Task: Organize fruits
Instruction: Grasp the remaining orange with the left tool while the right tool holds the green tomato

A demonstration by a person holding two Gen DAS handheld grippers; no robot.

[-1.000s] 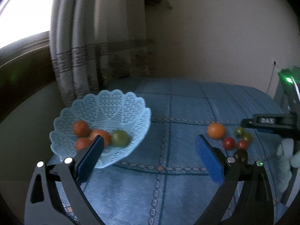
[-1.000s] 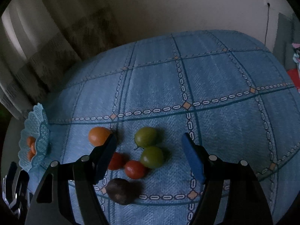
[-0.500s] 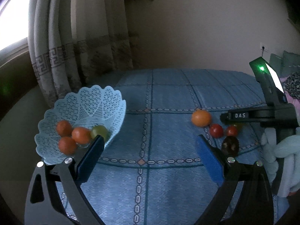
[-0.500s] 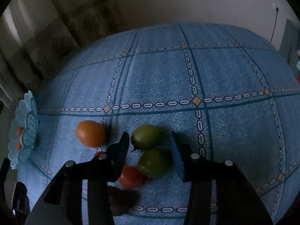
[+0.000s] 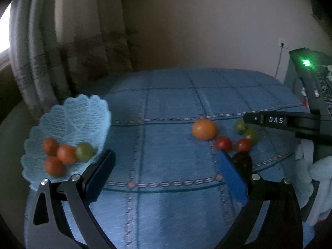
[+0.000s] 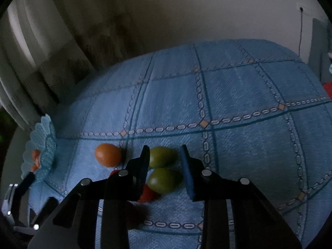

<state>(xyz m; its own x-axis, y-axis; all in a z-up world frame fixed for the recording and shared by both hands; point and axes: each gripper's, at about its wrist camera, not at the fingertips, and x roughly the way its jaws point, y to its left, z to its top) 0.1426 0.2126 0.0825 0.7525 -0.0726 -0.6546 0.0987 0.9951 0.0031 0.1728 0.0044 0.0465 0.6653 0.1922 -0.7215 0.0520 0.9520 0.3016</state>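
close the right gripper [image 6: 165, 158] gently and squarely, so the farther green tomato [image 6: 161, 157] neither squashes nor rolls onto its neighbour. the jaws are parted, nothing gripped: the near green tomato [image 6: 164, 180] sits low between them, the farther one up at the tips. the left gripper [image 5: 166, 166] hangs spread wide. beyond it, the lace basket [image 5: 87, 114] holds four fruits.

Black claw [image 5: 166, 166], blue pads [image 5: 231, 176]
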